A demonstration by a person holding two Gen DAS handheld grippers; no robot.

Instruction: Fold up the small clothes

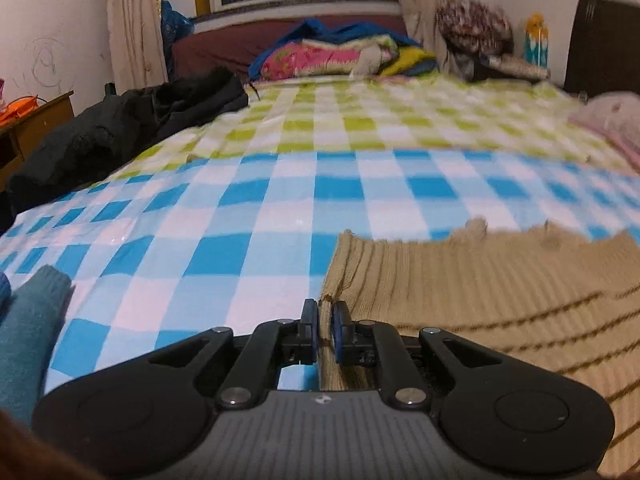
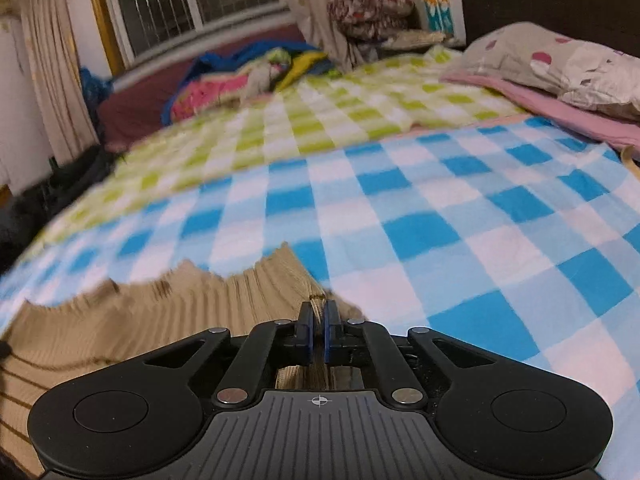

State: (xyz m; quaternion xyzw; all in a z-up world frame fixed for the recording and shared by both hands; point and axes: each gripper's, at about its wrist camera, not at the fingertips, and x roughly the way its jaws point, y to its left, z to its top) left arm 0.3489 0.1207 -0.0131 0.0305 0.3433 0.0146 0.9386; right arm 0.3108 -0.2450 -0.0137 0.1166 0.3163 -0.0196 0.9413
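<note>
1. Bed (image 1: 280, 208): covered by a blue-check sheet near the cameras and a green-check one beyond. It carries all the work.
2. Sweater (image 1: 480, 300): tan ribbed knit with dark stripes, lying flat on the blue checks at the near edge of the bed. Its far edge is ragged and wavy in both views.
3. Black coat (image 1: 120, 132): heaped on the bed's left side, well apart from the sweater.
4. Quilts (image 1: 340, 56): bright pile at the far end under the window; no obstruction.
5. Pillow (image 2: 560, 64): on a pink cover at the right, well apart.
6. Teal knit (image 1: 28, 328): a second garment at the left margin, near but clear of the fold line.
7. Left tongs (image 1: 325, 316): clamped on the sweater's left edge; knit shows between the pads.
8. Right tongs (image 2: 319, 316): pressed together on the sweater's right corner.
9. Step, as judged: both edges gripped, first fold about to start. The next move calls for lifting both edges evenly and carrying them over together, keeping the knit taut. The open sheet ahead leaves room; a slack stretchy edge could slip or bunch.
</note>
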